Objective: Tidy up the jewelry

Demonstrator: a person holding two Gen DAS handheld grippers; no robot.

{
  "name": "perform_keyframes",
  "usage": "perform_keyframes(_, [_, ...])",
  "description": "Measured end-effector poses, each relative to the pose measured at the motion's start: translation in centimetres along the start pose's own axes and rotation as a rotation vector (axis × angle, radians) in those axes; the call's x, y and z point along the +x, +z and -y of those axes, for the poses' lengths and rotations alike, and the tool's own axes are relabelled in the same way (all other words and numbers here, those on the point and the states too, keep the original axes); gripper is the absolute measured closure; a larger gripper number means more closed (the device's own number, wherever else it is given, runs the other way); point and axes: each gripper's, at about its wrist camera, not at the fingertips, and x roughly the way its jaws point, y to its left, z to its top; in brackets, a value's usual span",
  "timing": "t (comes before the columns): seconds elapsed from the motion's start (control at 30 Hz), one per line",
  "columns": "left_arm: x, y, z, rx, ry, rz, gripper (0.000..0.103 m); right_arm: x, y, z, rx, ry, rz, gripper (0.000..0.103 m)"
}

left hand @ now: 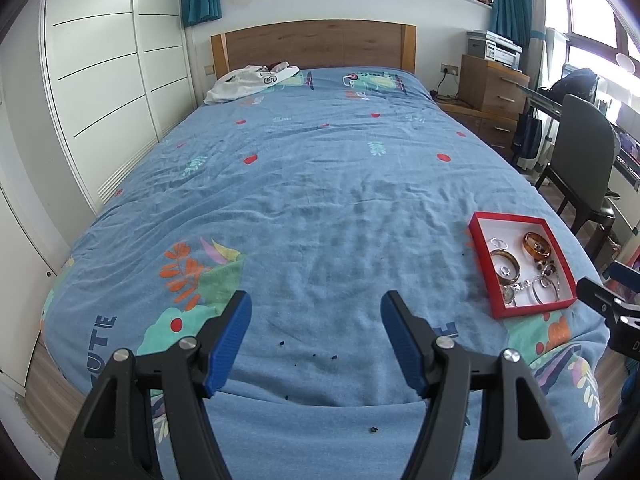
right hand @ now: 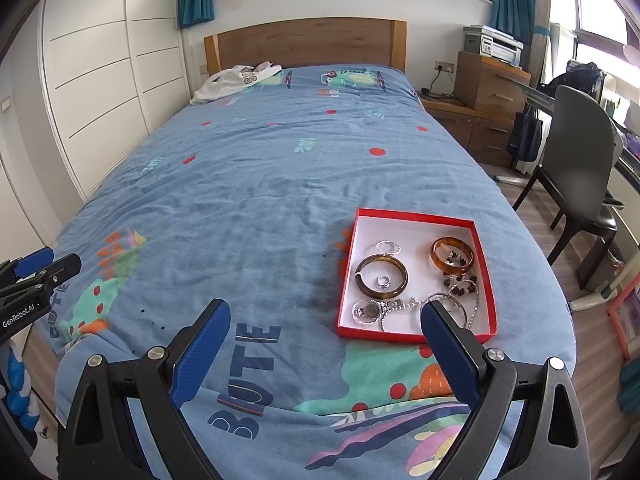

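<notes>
**Blue pads idle, jewelry gathered in the red box**

Blue-padded and black-framed, the right gripper (right hand: 325,318) hangs low over the foot of the bed with its two fingers spread wide and nothing between them. Its right pad (right hand: 448,354) overlaps the near edge of the shallow red cardboard box with the white lining (right hand: 416,214) in the wrist view, though I cannot tell whether it touches. The left gripper (left hand: 316,312) is just as wide apart and just as empty, held over bare blue patterned bedspread (left hand: 320,184), well to the left of the box.

Inside the box the pieces lie loose and partly jumbled: a dark brown bangle (right hand: 381,277) with a small silver ring (right hand: 383,281) inside its circle, an amber bangle (right hand: 452,255) at the far right, a thin silver hoop (right hand: 388,246) behind them, and along the near wall a silver watch-like round piece (right hand: 369,311) tangled with a silver chain (right hand: 404,305) and some dark beads (right hand: 460,282).

As far as I can see, no jewelry lies on the bedspread; only a few tiny dark specks (left hand: 308,354) sit near the grippers, too small to identify. So the gathering looks done, or barely begun from the box outward. What seems left, to my eye, is untangling the near cluster and spacing the pieces apart.
</notes>
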Motion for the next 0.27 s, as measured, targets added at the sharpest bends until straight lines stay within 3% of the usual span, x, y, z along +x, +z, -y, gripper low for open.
perform_keyframes(0.27, [-0.47, 0.30, -0.02, 0.003, -0.004, 0.014, 0.037, -0.31, -0.16, 0.22, 0.002, -0.007, 0.007, 0.008])
